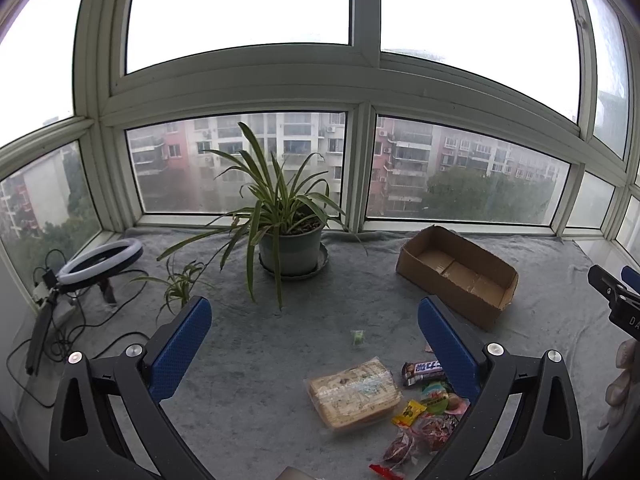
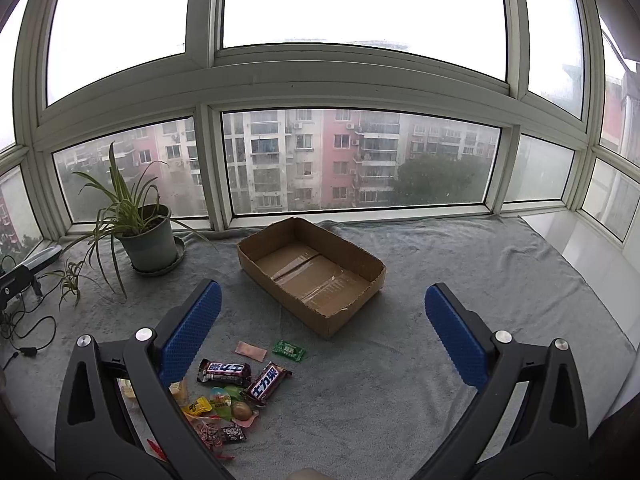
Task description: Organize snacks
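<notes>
A pile of snacks lies on the grey cloth: a wrapped sandwich bread pack [image 1: 354,394], two dark chocolate bars [image 2: 225,372] [image 2: 267,382], a yellow candy [image 1: 409,413], a green packet [image 2: 289,349], a pink packet [image 2: 250,350] and small wrapped sweets [image 2: 224,434]. An empty open cardboard box [image 2: 312,276] stands beyond them, also in the left wrist view [image 1: 456,276]. My left gripper [image 1: 316,328] is open and empty above the cloth, left of the pile. My right gripper [image 2: 324,312] is open and empty, in front of the box.
A potted spider plant [image 1: 290,248] stands by the window, also in the right wrist view [image 2: 148,244]. A ring light [image 1: 100,262] with cables lies at the far left. A small green candy [image 1: 357,337] lies apart. Windows enclose the ledge behind and at both sides.
</notes>
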Action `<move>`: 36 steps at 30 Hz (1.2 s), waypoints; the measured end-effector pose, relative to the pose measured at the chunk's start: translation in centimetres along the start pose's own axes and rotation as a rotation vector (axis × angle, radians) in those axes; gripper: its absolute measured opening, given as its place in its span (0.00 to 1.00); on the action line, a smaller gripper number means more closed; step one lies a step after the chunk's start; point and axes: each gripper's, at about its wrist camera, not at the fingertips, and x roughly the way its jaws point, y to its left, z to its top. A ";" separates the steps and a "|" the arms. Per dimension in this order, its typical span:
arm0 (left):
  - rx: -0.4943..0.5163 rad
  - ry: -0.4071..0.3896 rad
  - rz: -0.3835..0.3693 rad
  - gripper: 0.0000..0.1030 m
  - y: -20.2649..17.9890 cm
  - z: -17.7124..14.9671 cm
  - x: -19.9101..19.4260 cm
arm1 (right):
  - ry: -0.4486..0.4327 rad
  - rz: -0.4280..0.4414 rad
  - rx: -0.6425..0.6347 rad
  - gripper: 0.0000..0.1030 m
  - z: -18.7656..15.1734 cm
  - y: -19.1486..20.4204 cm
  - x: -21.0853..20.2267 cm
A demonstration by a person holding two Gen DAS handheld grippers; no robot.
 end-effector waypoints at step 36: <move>0.004 0.014 -0.005 0.99 -0.3 -0.1 0.1 | 0.012 0.001 0.002 1.00 -0.3 0.0 0.4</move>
